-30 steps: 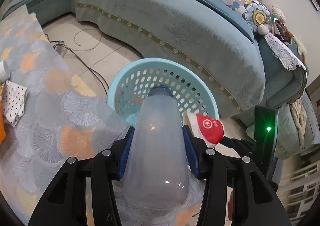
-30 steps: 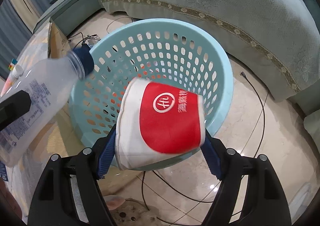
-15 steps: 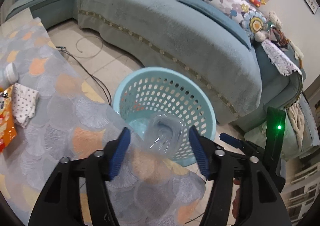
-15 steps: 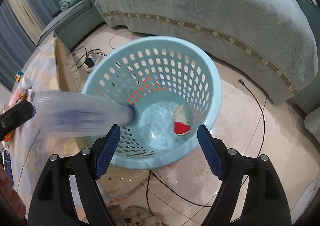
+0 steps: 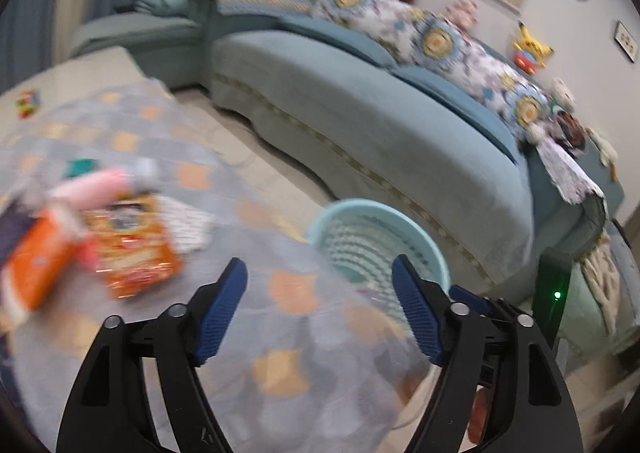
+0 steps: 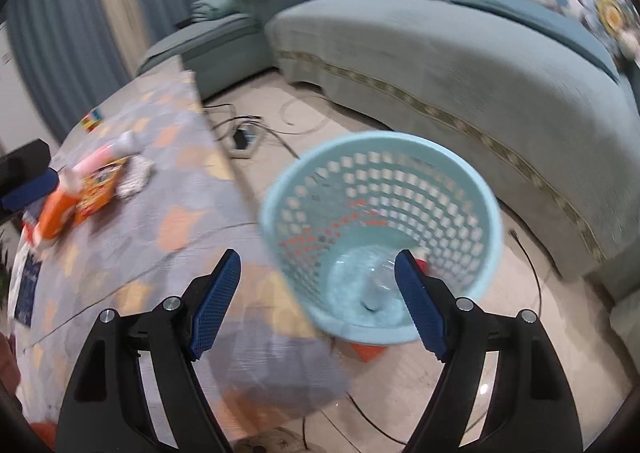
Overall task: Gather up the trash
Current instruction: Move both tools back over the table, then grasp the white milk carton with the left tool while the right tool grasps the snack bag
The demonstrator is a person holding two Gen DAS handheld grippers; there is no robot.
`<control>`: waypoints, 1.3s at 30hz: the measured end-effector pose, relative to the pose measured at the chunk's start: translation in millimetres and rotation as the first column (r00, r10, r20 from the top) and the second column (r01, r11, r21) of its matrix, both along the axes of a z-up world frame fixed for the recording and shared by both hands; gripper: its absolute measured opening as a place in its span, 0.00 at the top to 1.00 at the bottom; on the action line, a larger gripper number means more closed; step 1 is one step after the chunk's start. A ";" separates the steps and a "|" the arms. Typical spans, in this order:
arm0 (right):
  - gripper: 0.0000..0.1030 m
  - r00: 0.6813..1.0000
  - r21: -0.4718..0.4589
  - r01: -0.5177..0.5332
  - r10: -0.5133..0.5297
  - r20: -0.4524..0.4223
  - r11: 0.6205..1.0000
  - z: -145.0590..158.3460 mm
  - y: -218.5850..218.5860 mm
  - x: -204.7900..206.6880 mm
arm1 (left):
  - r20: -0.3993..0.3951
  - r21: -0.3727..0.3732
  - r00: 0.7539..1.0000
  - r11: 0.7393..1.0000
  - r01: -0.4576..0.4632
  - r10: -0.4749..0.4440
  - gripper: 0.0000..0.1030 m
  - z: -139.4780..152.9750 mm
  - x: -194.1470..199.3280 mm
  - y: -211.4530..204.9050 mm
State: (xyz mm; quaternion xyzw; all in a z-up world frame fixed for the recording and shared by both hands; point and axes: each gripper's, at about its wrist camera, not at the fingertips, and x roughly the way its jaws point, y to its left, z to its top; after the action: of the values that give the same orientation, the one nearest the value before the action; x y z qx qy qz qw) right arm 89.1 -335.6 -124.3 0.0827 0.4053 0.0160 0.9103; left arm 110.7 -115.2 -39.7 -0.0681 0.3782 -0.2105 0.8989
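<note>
The light blue perforated basket (image 6: 472, 189) stands on the floor beside the table; it also shows in the left wrist view (image 5: 416, 229). A clear plastic bottle (image 6: 376, 289) lies at its bottom, with a bit of the red paper cup (image 6: 421, 261) behind my right finger. My right gripper (image 6: 318, 301) is open and empty, above the table edge and basket. My left gripper (image 5: 320, 309) is open and empty over the patterned tablecloth (image 5: 280, 333). An orange snack bag (image 5: 132, 249), an orange box (image 5: 36, 269) and a pink bottle (image 5: 92, 185) lie on the table to the left.
A teal sofa (image 5: 360, 125) curves behind the basket. Cables and a power strip (image 6: 244, 137) lie on the floor. A white dotted cloth (image 6: 134, 179) lies by the snack bag. Both views are motion-blurred.
The left gripper let the clear bottle fall into the basket and the right gripper dropped the red cup in. Both grippers have since pulled back and swung left toward the table.
</note>
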 end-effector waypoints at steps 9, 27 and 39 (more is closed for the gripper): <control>0.27 0.983 -0.042 -0.177 0.178 0.043 0.983 12.7 84.8 -8.2 | 0.061 0.055 0.951 0.950 -0.306 0.303 0.20 10.2 -54.1 138.9; 0.24 0.923 -0.086 -0.364 0.371 0.099 0.927 34.6 208.2 47.6 | -0.045 0.146 0.807 0.803 -0.577 0.588 0.10 -46.0 -92.2 277.0; 0.21 0.933 -0.074 -0.359 0.360 -0.004 0.930 2.5 228.8 128.0 | -0.099 0.240 0.782 0.777 -0.582 0.616 0.17 -85.2 -65.2 270.1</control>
State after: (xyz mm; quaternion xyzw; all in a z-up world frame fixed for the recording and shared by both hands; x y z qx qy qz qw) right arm 217.1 -106.8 -121.8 -0.0264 0.4095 0.1677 0.8964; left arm 45.5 154.8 -124.9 -0.1140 0.4314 0.1323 0.8851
